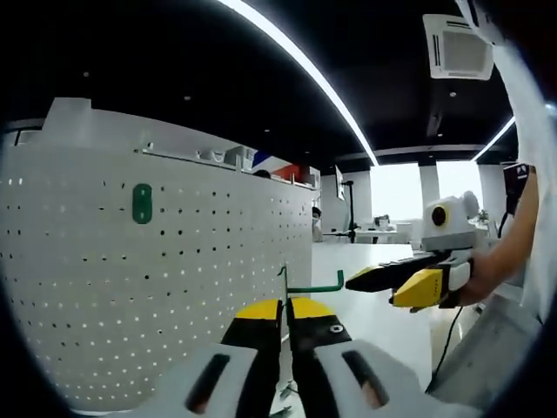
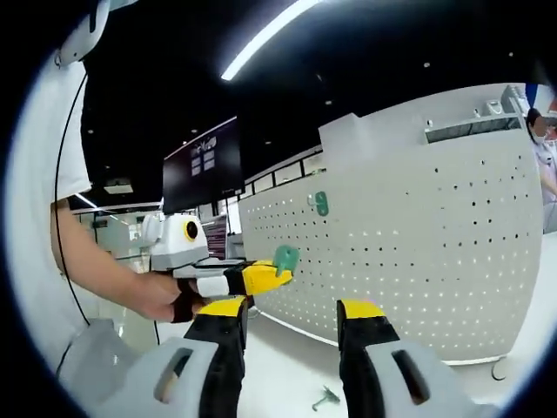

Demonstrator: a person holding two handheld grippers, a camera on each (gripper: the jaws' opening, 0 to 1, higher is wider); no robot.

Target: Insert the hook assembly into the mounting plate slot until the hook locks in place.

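In the left gripper view, the left gripper [image 1: 285,315] has its yellow-tipped jaws pressed together on the thin stem of a green hook [image 1: 312,286], whose arm juts out sideways toward the right just above the tips. Beside it stands a white perforated mounting plate [image 1: 200,287], upright on the white bench [image 1: 365,296], with a small green oval piece [image 1: 142,203] seated high on its face. The right gripper [image 1: 393,280] reaches in from the right of this view, held in a person's hand [image 1: 481,277], well clear of the hook.

The right gripper view adds what the first hides. The right gripper [image 2: 291,315] has its jaws spread wide with nothing between them. The left gripper [image 2: 280,272] appears from the side, and the hook's flat green end [image 2: 286,256] shows at its tips, close to the plate [image 2: 452,252] but apart from it. The green oval piece [image 2: 321,204] sits farther along the plate. A small green part [image 2: 326,399] lies on the bench [image 2: 287,366] between the jaws.
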